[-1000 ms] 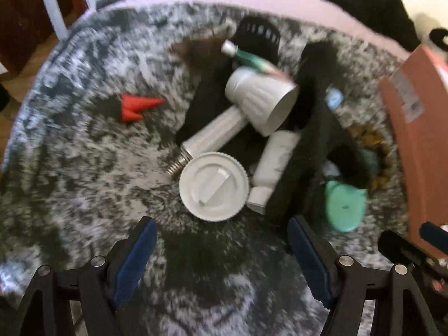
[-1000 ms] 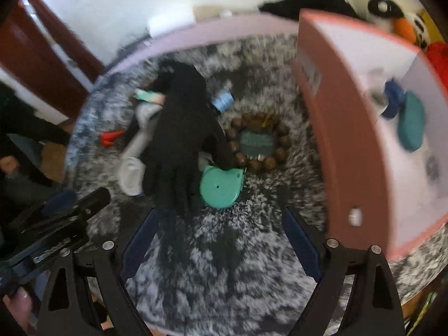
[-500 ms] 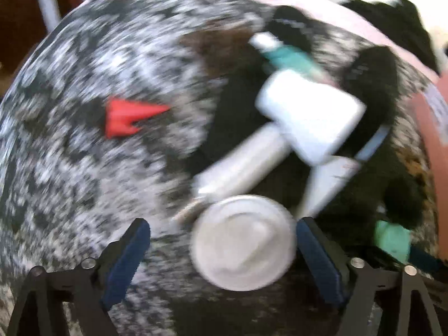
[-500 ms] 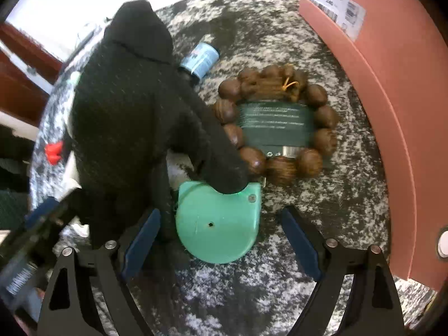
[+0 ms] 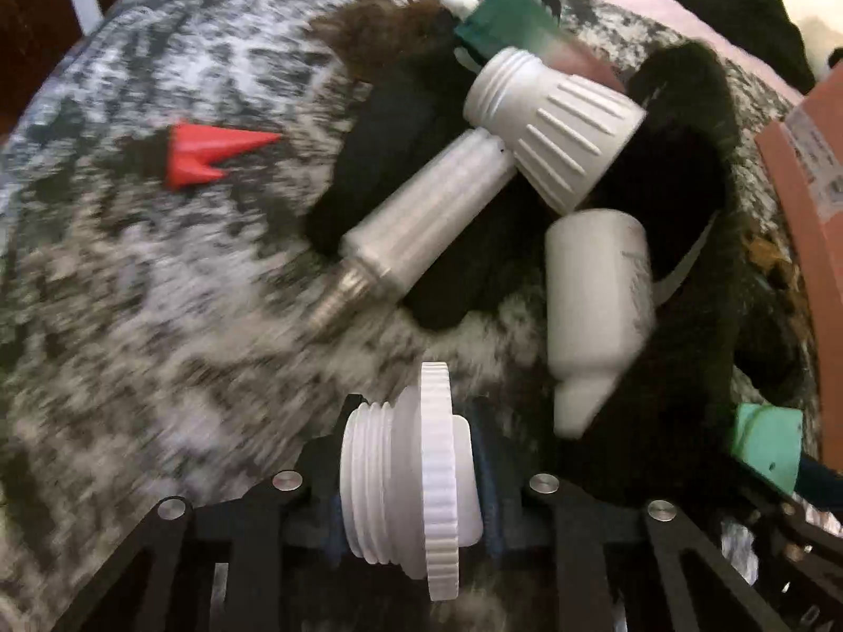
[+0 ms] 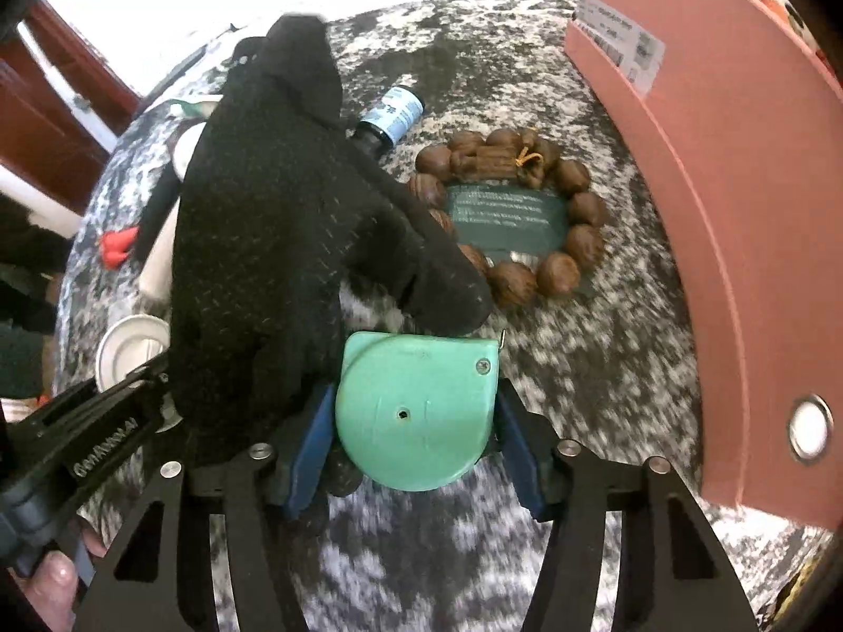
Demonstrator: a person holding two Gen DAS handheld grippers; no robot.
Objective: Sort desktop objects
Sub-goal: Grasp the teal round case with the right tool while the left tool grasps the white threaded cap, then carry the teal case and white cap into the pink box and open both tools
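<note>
Desktop objects lie heaped at twelve o'clock of both claws on the speckled bench (image 5: 131,274). Left claw (image 5: 408,479), just closing, pinches the white threaded cap (image 5: 416,479); right claw (image 6: 416,421), likewise closing, pinches the green tape measure (image 6: 416,411). Pickup step underway; next, carrying both toward the pink box (image 6: 737,221) at two o'clock seems likely.

Speckled grey-and-white fuzzy table cover (image 5: 131,316), dark red-brown wooden door (image 6: 47,121), pale wall (image 6: 158,10) behind.

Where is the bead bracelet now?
In the right wrist view, the bracelet lies on the rug, between the black glove and the pink box, beyond the green case.
</note>
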